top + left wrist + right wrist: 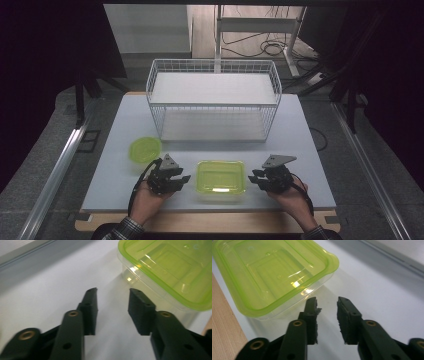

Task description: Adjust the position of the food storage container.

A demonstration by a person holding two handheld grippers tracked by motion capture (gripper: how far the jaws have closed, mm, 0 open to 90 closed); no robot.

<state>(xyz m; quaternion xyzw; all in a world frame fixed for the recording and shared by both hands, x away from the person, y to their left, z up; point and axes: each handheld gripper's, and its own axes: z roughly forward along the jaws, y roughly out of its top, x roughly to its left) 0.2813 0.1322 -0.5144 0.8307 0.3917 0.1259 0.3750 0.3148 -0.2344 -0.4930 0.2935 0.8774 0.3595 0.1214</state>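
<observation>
Though lidded, container (220, 177) betw. open jaws

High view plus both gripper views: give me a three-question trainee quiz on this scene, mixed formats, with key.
1. True or false: the rectangular clear plastic container with the green lid lies between the left gripper and the right gripper.
2. Multiple choice: the round green plastic lid lies (A) inside the white wire basket, (B) on the grey table top beyond the left gripper, (C) on the rectangular container.
3. Fill in: both grippers' jaws are ____, with nothing between them.

Key: 1 true; 2 B; 3 open.
</observation>
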